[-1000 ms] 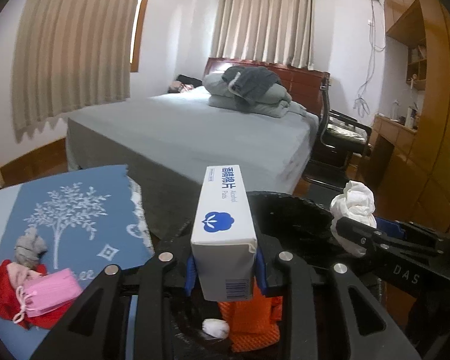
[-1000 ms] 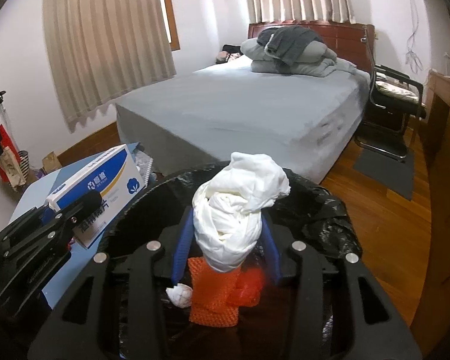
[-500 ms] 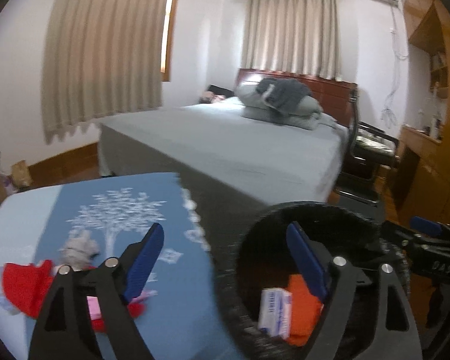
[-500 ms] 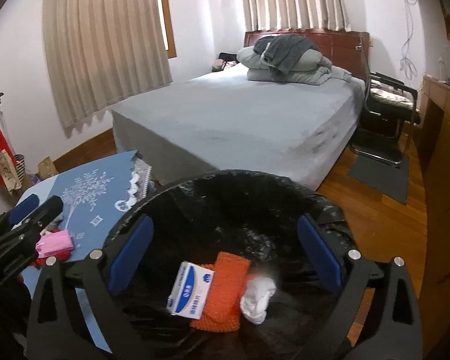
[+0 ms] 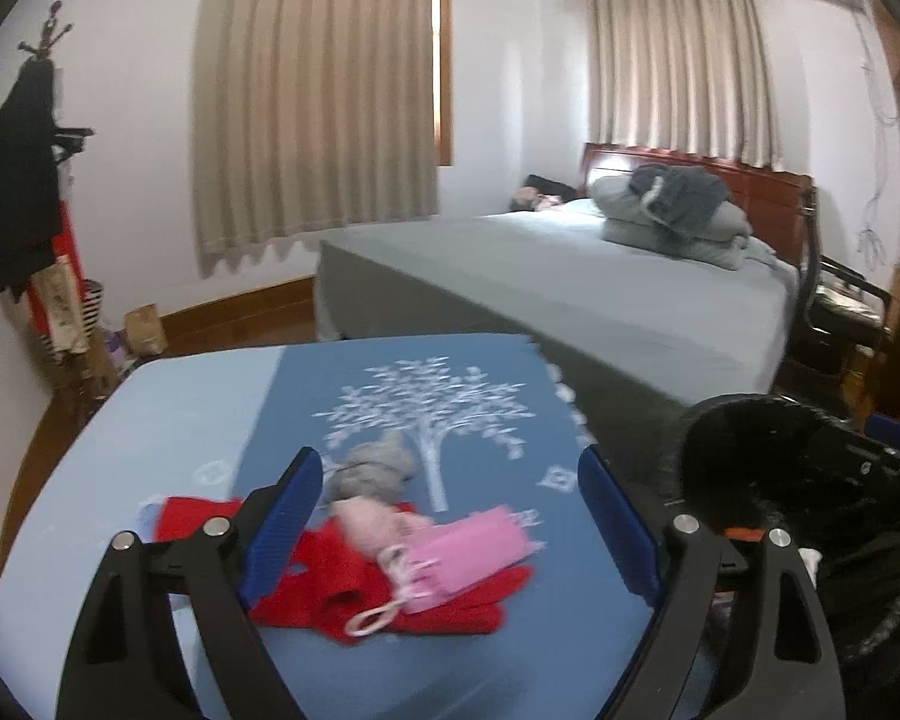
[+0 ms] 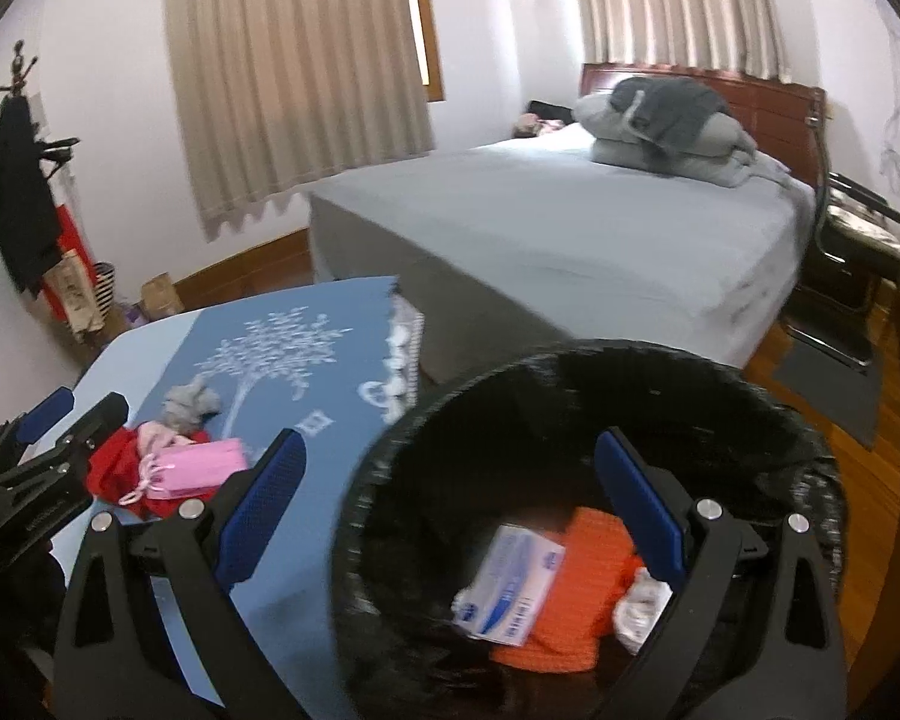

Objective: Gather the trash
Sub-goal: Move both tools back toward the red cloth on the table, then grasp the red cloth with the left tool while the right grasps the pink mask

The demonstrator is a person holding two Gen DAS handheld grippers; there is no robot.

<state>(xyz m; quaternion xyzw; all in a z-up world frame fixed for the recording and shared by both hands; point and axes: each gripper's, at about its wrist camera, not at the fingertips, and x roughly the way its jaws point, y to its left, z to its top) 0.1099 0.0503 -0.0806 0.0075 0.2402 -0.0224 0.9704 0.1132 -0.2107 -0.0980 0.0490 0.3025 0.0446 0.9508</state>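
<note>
- The trash still to collect lies in a small heap on the blue cloth with the white tree print: a pink face mask with looped ear straps on top of a crumpled red cloth, a pale pink wad touching the mask's far end, and a grey crumpled wad just beyond, at the foot of the printed tree.
- The mask is a flat, pleated rectangle; its white-pink strap loop hangs off the near edge of the red cloth. All of the heap is blurred in the left wrist view.
- The left gripper hovers over this heap with its blue-padded jaws spread wide; the mask and the pink wad show between them, and the pads touch nothing.
- Beside the cloth's edge stands the bin lined with a black bag, and it already holds trash: a white-and-blue carton lying tilted against an orange knitted piece, with a white crumpled wad touching the orange piece on the other side.
- The right gripper hangs above the bin's near rim, jaws wide apart and empty, one finger over the cloth, the other over the bin's mouth.
- Beyond the cloth is a bed with a grey sheet and folded grey bedding at its head.
</note>
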